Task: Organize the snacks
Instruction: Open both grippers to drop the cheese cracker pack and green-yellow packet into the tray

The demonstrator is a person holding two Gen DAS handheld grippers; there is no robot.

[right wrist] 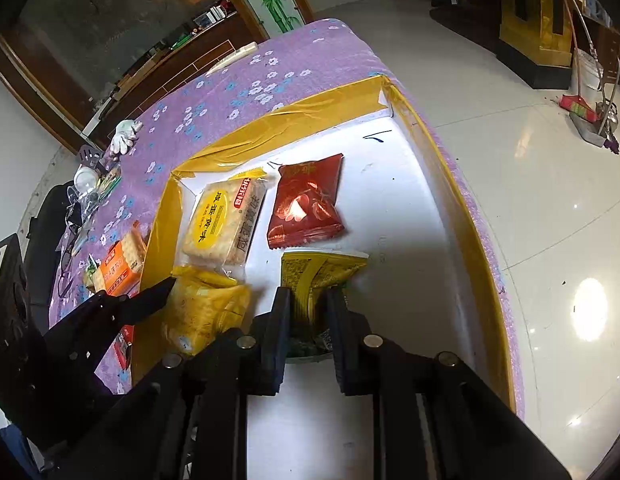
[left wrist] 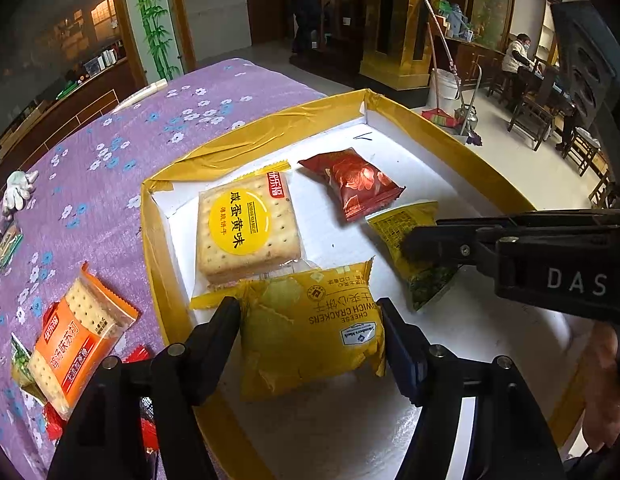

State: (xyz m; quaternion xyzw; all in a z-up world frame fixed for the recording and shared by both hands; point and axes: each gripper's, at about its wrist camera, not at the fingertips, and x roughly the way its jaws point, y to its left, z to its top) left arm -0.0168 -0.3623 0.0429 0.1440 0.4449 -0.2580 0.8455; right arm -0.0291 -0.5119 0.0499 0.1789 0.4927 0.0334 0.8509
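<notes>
A shallow white tray with a yellow taped rim (left wrist: 270,128) (right wrist: 310,104) sits on a purple flowered cloth. In it lie a salted egg yolk cracker pack (left wrist: 248,232) (right wrist: 226,224) and a dark red snack bag (left wrist: 354,184) (right wrist: 306,204). My left gripper (left wrist: 310,320) is shut on a yellow cheese sandwich cracker pack (left wrist: 310,332) (right wrist: 202,308), low over the tray's near left. My right gripper (right wrist: 308,304) (left wrist: 426,240) is shut on a yellow-green snack packet (right wrist: 318,272) (left wrist: 406,232), just right of it.
An orange cracker pack (left wrist: 82,336) (right wrist: 120,262), small red packets (left wrist: 138,356) and a green packet (left wrist: 20,360) lie on the cloth left of the tray. A white glove (left wrist: 18,188) (right wrist: 124,134) lies farther back. The table edge and tiled floor are to the right.
</notes>
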